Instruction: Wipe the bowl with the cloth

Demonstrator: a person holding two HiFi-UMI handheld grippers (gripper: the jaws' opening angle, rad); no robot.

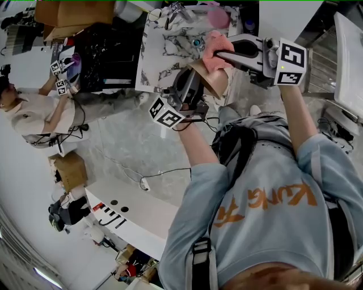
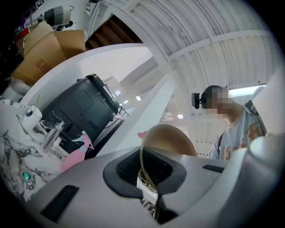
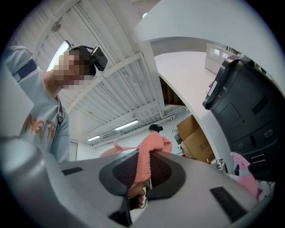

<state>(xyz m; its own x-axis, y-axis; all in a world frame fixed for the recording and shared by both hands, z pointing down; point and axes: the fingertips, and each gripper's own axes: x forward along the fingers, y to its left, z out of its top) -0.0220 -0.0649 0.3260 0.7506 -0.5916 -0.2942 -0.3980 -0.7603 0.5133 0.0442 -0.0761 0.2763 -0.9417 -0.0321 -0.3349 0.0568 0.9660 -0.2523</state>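
Left gripper (image 2: 149,187) clamped on the rim of a tan bowl (image 2: 171,139), bowl held up near a marble table (image 1: 156,51), right gripper (image 3: 141,180) pinching a pink cloth (image 3: 150,153) just beside the bowl

Your marble surface (image 1: 152,54) fills the upper middle of the head view. On it you have a pink spray bottle (image 1: 218,16) at its top right, a small teal object (image 1: 197,42) near its right edge and some metal pieces (image 1: 173,10) along the top. A white cup (image 2: 32,116) stands on it at the left gripper view's left.
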